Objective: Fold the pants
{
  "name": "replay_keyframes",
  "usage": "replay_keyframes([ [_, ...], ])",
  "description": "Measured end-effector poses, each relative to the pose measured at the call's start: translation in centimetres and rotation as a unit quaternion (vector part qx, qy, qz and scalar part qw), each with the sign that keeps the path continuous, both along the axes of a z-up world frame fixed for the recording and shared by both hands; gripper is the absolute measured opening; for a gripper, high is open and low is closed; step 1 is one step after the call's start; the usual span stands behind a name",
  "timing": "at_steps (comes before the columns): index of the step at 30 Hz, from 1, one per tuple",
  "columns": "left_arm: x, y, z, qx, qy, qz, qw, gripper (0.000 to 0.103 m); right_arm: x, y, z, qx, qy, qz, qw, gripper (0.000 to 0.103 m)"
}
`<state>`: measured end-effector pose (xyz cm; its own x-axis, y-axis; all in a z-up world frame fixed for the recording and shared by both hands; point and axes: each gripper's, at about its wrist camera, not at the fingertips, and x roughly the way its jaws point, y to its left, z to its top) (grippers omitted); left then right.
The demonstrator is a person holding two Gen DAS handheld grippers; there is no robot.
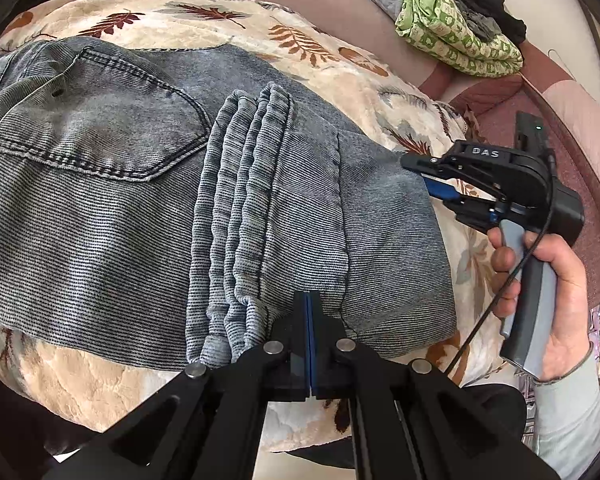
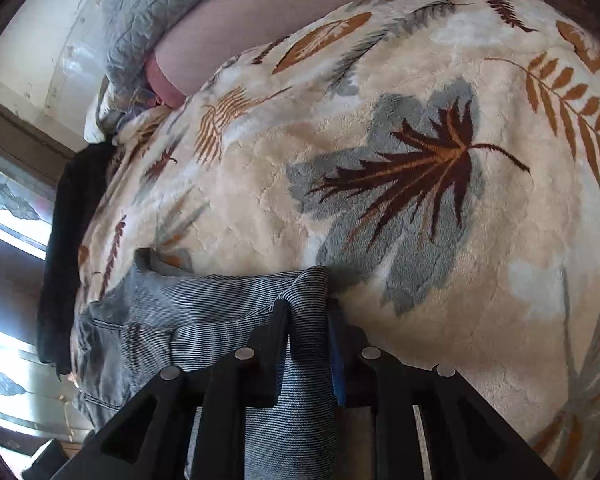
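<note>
Grey pants (image 1: 140,200) folded; right gripper (image 2: 308,320) pinching edge, left gripper (image 1: 308,312) closed.

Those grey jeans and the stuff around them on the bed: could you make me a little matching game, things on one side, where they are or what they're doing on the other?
Things
1. grey jeans
2. right gripper
3. left gripper
4. green patterned cloth

States or places
A. shut, pads together, at the jeans' near edge
B. bunched up at the far side of the bed
C. folded, lying on the leaf-print blanket
D. clamped on a fold of denim

Pairs: 1-C, 2-D, 3-A, 4-B
</note>
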<state>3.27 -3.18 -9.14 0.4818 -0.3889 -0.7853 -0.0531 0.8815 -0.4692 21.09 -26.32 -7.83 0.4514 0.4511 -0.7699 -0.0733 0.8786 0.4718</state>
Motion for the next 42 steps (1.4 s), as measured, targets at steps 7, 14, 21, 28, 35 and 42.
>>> replay_keyframes([
  [7,0.3,-0.2,0.3,0.002,0.007,0.004,1.0000,0.003,-7.1,-1.3,2.7,0.118,-0.007,0.024,0.993,0.041],
  [14,0.8,0.2,4.8,0.020,-0.049,0.016,0.9984,0.021,-9.8,-1.2,-2.9,0.168,0.049,0.009,0.985,0.041],
  [21,4.6,-0.2,1.8,0.069,0.008,0.010,0.9975,0.045,-11.0,-1.8,-2.1,0.190,0.034,0.003,0.981,0.047],
  [28,3.7,-0.9,1.9,0.120,-0.036,-0.004,0.9921,0.046,-13.4,-2.4,-3.7,0.214,0.034,0.014,0.976,0.060],
  [35,0.8,2.6,4.9,0.088,-0.079,0.028,0.9926,0.052,-14.3,-1.5,-1.1,0.176,-0.002,0.027,0.984,0.073],
  [42,-4.3,12.7,5.9,0.019,-0.108,0.139,0.9843,0.060,-14.9,-1.0,0.0,0.154,-0.026,0.016,0.988,0.074],
])
